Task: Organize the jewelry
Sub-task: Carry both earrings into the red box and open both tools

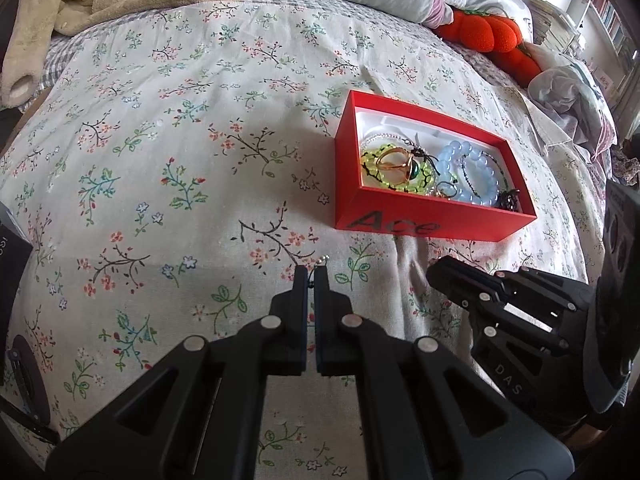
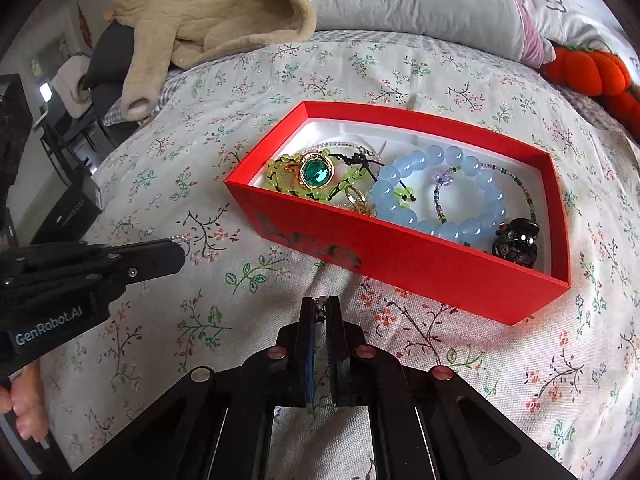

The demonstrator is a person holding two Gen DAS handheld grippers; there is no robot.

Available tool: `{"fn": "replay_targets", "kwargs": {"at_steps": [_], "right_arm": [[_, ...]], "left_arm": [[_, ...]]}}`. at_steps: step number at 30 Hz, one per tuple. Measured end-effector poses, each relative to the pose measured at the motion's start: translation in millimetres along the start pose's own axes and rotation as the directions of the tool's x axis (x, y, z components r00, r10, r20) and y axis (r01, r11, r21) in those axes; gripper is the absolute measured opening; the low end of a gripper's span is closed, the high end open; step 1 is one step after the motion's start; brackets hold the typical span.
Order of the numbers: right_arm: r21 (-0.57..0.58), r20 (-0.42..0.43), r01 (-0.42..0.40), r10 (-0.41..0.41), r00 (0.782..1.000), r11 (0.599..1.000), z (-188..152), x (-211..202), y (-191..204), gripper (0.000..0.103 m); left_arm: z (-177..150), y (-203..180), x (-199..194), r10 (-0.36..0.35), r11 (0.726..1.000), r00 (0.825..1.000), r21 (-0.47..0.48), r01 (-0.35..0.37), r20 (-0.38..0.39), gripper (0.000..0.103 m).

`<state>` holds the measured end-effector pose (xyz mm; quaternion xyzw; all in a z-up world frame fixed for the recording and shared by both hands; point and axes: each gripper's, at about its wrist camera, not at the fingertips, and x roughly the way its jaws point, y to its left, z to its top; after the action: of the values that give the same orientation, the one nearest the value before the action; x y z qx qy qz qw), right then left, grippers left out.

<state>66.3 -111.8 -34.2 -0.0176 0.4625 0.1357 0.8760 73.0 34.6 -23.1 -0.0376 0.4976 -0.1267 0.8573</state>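
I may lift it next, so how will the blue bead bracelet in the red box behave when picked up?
The blue bead bracelet is a loop of separate round beads, so it will probably sag and swing. The beads look glossy, so the fingers may slip. A thin beaded strand crosses it in the red box and could drag along.

Bright daylight, soft shadows near the lens, sharp center w/ heavy fisheye warp & dark corners.

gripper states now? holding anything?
Left gripper: shut on a small beaded piece.
Right gripper: shut on a small dark metal piece.
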Motion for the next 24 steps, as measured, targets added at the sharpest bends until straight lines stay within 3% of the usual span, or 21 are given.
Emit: {"fn": "replay_targets", "kwargs": {"at_steps": [12,24], "right_arm": [[0.062,0.113,-0.025,0.018,0.993,0.998,22.1,-58.8,-31.6,0.005],[0.182,0.132,-0.012,-0.012,0.991,0.983,36.1,-66.6,-85.1,0.005]], "left_arm": [[20.1,-28.2,-15.5,-0.102,0.995,0.989,0.022,0.1,0.104,0.003],[40.8,-64.2,3.7,-0.178,0.983,0.974,0.075,0.169,0.143,0.003]]}}
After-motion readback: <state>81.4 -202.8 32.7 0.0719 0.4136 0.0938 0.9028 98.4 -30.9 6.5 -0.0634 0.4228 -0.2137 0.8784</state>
